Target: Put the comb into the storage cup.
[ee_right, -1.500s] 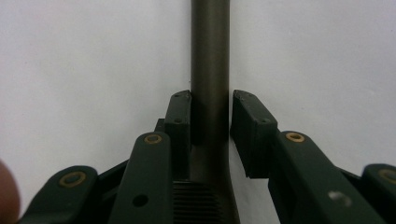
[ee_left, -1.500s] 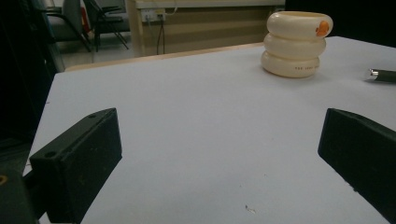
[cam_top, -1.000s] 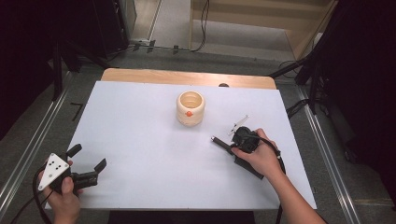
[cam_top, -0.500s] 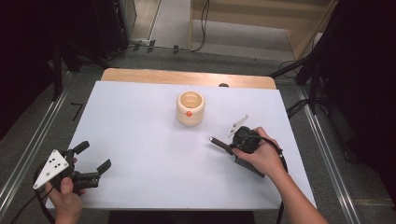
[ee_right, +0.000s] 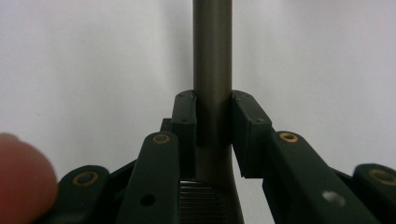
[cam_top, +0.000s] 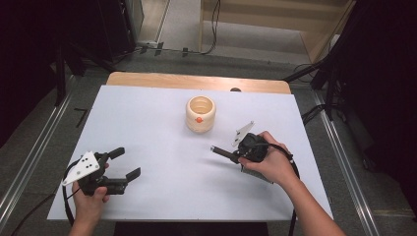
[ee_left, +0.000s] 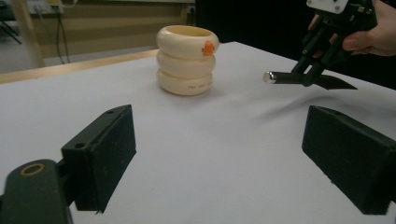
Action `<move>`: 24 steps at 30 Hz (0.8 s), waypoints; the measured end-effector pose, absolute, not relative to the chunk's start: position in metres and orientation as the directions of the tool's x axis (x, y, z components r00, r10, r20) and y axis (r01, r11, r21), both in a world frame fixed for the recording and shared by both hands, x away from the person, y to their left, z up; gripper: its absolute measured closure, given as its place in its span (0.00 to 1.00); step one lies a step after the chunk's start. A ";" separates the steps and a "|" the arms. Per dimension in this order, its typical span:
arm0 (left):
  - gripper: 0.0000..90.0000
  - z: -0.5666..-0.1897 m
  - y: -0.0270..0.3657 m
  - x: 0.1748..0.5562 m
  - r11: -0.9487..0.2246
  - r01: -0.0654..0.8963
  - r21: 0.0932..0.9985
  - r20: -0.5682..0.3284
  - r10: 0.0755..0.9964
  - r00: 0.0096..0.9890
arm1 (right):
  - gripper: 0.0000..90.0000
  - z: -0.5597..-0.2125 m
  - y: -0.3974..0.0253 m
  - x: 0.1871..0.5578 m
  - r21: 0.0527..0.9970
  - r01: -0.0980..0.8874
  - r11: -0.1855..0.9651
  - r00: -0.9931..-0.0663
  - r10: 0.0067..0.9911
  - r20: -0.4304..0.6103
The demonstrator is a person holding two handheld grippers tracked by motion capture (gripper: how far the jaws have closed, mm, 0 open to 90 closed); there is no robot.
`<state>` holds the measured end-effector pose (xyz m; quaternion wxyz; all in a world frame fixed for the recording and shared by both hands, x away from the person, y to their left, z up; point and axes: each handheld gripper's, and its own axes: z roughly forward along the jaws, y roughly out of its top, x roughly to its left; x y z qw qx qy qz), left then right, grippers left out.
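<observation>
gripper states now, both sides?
Left gripper: open, holding nothing, low over the table.
Right gripper: shut on the dark metal rod, above the table.

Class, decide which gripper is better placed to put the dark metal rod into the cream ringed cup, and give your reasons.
Right. The right gripper already clamps the dark metal rod, which points toward the cream ringed cup. The left gripper is open, empty and farther off.

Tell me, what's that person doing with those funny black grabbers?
A person holds a grabber in each hand over a white table. The right gripper is shut on a dark metal rod, which points toward the cream ringed cup. The left gripper is open and holds nothing, near the table's front corner.
</observation>
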<state>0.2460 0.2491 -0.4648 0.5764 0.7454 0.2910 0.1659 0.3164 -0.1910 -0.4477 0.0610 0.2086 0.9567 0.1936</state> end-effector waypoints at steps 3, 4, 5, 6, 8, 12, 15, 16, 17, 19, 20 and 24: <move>0.15 -0.465 0.240 0.250 -0.182 0.249 0.951 -0.091 0.603 0.792 | 0.79 -0.445 -0.186 0.314 0.401 0.352 0.846 -0.916 0.400 -0.041; 0.15 -0.466 0.236 0.251 -0.188 0.249 0.950 -0.091 0.595 0.798 | 0.79 -0.444 -0.184 0.314 0.401 0.338 0.852 -0.921 0.387 -0.047; 0.15 -0.466 0.233 0.253 -0.190 0.253 0.948 -0.097 0.588 0.803 | 0.79 -0.443 -0.183 0.313 0.392 0.345 0.853 -0.918 0.393 -0.048; 0.15 -0.466 0.231 0.254 -0.201 0.259 0.945 -0.097 0.581 0.808 | 0.79 -0.442 -0.181 0.312 0.394 0.344 0.852 -0.919 0.391 -0.046; 0.15 -0.467 0.225 0.258 -0.208 0.269 0.940 -0.110 0.562 0.819 | 0.79 -0.440 -0.178 0.311 0.399 0.323 0.858 -0.926 0.373 -0.053; 0.15 -0.469 0.210 0.265 -0.234 0.291 0.928 -0.132 0.524 0.841 | 0.79 -0.438 -0.171 0.309 0.398 0.305 0.865 -0.934 0.354 -0.054; 0.16 -0.470 0.198 0.269 -0.251 0.306 0.918 -0.149 0.497 0.855 | 0.79 -0.437 -0.166 0.308 0.400 0.271 0.875 -0.945 0.322 -0.064; 0.16 -0.471 0.194 0.270 -0.256 0.312 0.915 -0.154 0.493 0.856 | 0.79 -0.436 -0.164 0.307 0.399 0.276 0.875 -0.944 0.325 -0.061; 0.17 -0.471 0.191 0.271 -0.264 0.311 0.913 -0.153 0.485 0.861 | 0.79 -0.436 -0.162 0.307 0.399 0.260 0.879 -0.948 0.311 -0.067; 0.19 -0.472 0.185 0.274 -0.284 0.318 0.904 -0.159 0.468 0.869 | 0.79 -0.435 -0.158 0.306 0.396 0.256 0.882 -0.950 0.306 -0.068; 0.21 -0.472 0.182 0.275 -0.293 0.322 0.900 -0.164 0.459 0.873 | 0.79 -0.435 -0.156 0.306 0.401 0.232 0.886 -0.955 0.285 -0.078; 0.25 -0.473 0.171 0.277 -0.326 0.328 0.887 -0.169 0.433 0.886 | 0.79 -0.431 -0.147 0.301 0.396 0.206 0.895 -0.961 0.261 -0.090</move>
